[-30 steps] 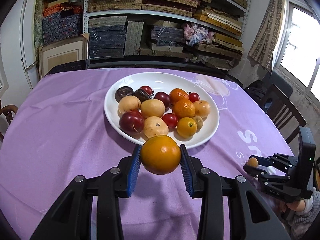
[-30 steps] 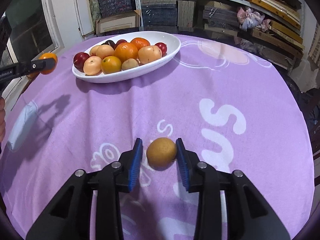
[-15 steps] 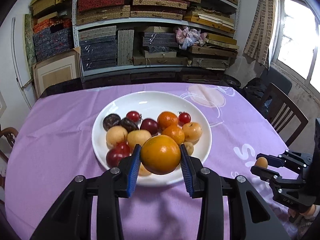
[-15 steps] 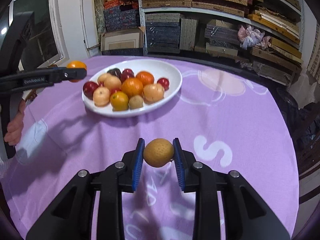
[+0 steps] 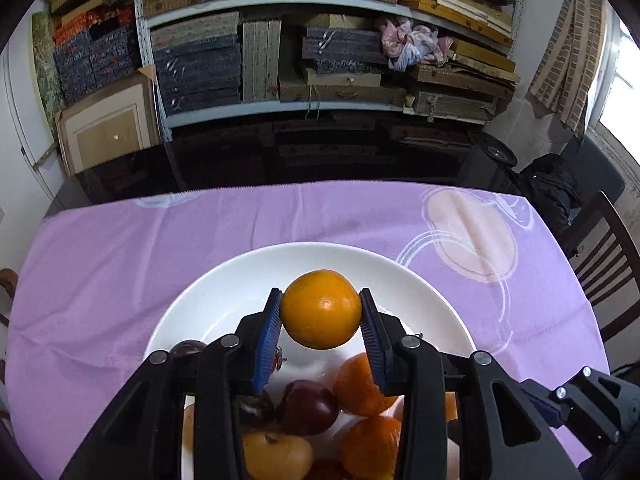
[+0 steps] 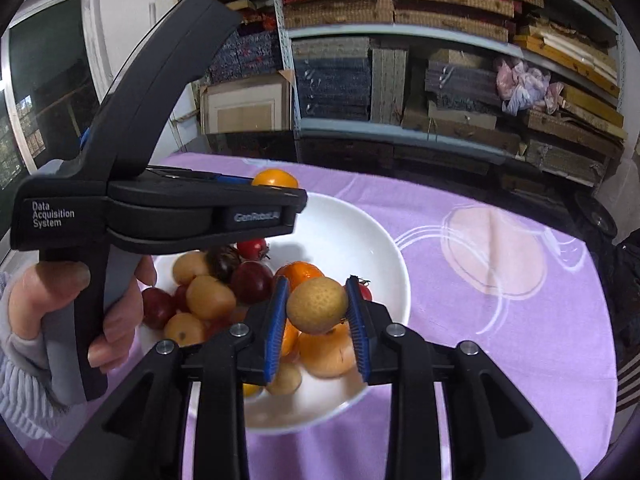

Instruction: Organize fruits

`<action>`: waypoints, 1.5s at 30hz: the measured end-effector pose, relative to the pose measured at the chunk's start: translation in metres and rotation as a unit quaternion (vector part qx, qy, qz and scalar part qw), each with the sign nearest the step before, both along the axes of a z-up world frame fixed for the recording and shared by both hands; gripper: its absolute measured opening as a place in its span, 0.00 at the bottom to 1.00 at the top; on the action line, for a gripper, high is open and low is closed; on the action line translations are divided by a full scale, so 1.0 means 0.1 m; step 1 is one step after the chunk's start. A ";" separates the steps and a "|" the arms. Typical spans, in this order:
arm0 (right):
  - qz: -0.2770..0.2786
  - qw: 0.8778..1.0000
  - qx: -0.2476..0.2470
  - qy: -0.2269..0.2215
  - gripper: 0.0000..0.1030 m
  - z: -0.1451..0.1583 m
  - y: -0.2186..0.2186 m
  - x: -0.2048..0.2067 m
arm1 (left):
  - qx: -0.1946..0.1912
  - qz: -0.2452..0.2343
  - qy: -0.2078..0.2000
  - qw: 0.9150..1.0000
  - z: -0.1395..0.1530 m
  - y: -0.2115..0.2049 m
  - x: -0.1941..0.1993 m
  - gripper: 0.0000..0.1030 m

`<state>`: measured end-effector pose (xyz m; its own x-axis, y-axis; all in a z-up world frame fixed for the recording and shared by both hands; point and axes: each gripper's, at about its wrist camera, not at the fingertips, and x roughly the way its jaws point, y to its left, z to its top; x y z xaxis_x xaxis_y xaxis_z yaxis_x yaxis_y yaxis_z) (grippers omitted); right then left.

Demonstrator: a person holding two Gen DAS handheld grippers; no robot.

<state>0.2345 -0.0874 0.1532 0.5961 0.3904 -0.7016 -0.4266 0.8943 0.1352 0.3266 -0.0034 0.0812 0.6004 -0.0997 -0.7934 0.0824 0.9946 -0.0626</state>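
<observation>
Left wrist view. Left gripper [image 5: 321, 311] sits centre frame, jaws closed on an orange [image 5: 321, 309], blue pads pressing its two sides at about its widest part. The fruit hangs clear above the bare far half of the white plate [image 5: 224, 284], not touching it. Judgement: it is held over the open patch because that is the free spot for a drop; the fruit pile [image 5: 340, 420] fills the lower centre of the frame, behind the jaws. Orange is round, glossy, deep yellow-orange, with a small highlight right of centre. Purple tablecloth [image 5: 120, 248] covers the tabletop across mid frame; part of the right gripper [image 5: 580, 404] shows at lower right.

Right wrist view. Right gripper [image 6: 317, 314], lower centre, jaws closed on a small pear-like fruit [image 6: 317, 305], held by its sides above the near right part of the plate [image 6: 360, 236], over the pile [image 6: 224, 292]. Judgement: poised for release onto the heap. Skin is dull tan-yellow, finely speckled, roughly round. The left gripper [image 6: 276, 184] crosses the upper left of frame, gripped by a hand [image 6: 108, 312] at left; its orange [image 6: 275, 179] peeks out at the tip, over the plate's far side.
</observation>
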 end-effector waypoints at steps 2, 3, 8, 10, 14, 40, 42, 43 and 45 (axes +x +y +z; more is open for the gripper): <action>-0.002 1.000 -0.002 0.014 0.27 -0.12 0.06 0.14 | -0.008 0.007 0.024 1.000 -0.14 0.05 0.12 0.38; -0.002 1.000 -0.001 0.020 0.27 -0.15 0.08 0.20 | -0.011 0.010 0.032 0.999 -0.20 0.07 0.18 0.38; -0.002 0.999 0.000 0.041 0.28 -0.30 0.14 0.35 | -0.016 0.011 0.056 0.998 -0.39 0.11 0.26 0.38; -0.001 0.999 -0.004 0.044 0.28 -0.34 0.17 0.37 | -0.011 0.009 0.056 0.998 -0.42 0.10 0.26 0.38; -0.002 0.999 -0.013 0.036 0.31 -0.37 0.21 0.37 | -0.010 0.013 0.051 0.999 -0.42 0.11 0.24 0.38; 0.042 0.992 0.027 -0.112 0.68 0.99 -0.01 -1.41 | 0.021 0.030 -0.120 0.992 0.97 0.23 -1.72 0.69; 0.048 0.991 0.025 -0.119 0.71 0.98 0.01 -1.70 | 0.024 0.036 -0.127 0.991 0.93 0.27 -1.98 0.72; 0.050 0.991 0.024 -0.119 0.72 0.95 0.01 -1.79 | 0.026 0.038 -0.128 0.991 0.89 0.28 -2.09 0.72; 0.051 0.991 0.021 -0.118 0.73 0.86 0.01 -2.02 | 0.025 0.041 -0.128 0.991 0.80 0.32 -2.31 0.72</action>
